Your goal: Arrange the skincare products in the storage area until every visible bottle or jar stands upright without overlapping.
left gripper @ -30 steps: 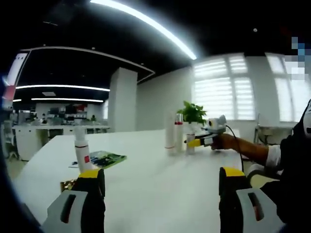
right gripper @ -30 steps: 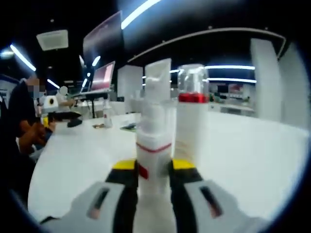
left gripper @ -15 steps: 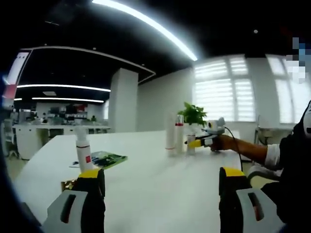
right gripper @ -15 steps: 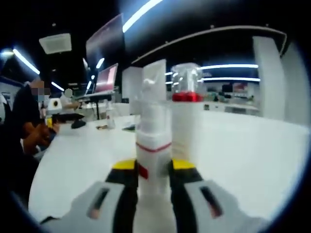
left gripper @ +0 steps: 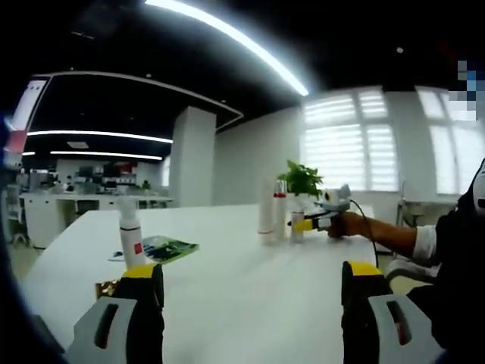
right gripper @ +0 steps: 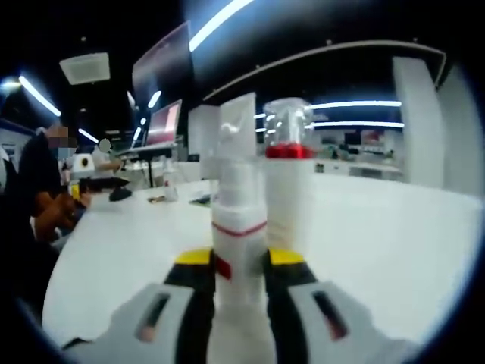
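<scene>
White surface (left gripper: 242,296), long and rounded. Right hand-held gripper (right gripper: 240,267): pinching small white pump bottle (right gripper: 239,227), upright, near the far right edge, just beside red-collared bottle (right gripper: 289,189) and tall white tube (left gripper: 264,208). Left hand-held gripper (left gripper: 250,292): spread, holding nothing, low over the near edge. Second pump bottle (left gripper: 130,239): upright toward the left edge, beside green packet (left gripper: 167,247). Change over the last second: almost none, grip unreleased. Judged: placement step pending release; left-edge bottle apart from the group.
</scene>
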